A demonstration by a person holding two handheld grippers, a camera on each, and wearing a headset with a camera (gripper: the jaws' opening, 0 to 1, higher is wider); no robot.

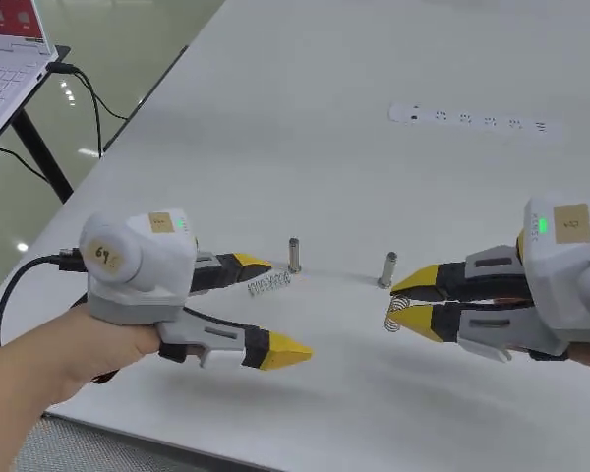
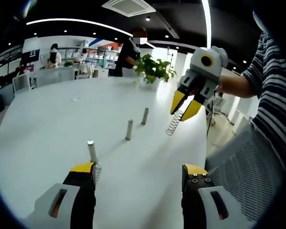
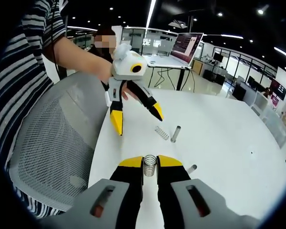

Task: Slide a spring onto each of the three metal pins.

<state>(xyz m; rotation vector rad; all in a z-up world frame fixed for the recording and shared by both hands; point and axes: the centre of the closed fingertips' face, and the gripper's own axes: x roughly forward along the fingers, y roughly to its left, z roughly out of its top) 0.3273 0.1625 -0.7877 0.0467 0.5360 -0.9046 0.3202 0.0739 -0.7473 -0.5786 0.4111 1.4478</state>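
One spring point(image 3: 149, 165) sat clamped in the right hand-held gripper point(image 1: 393, 303) beside a bare pin point(image 1: 387, 268), so threading looked in hand, needing its bore lined over the pin's top; the left hand-held gripper point(image 1: 290, 307) gaped near another spring point(image 1: 268, 284) on the desk point(image 1: 324, 147).
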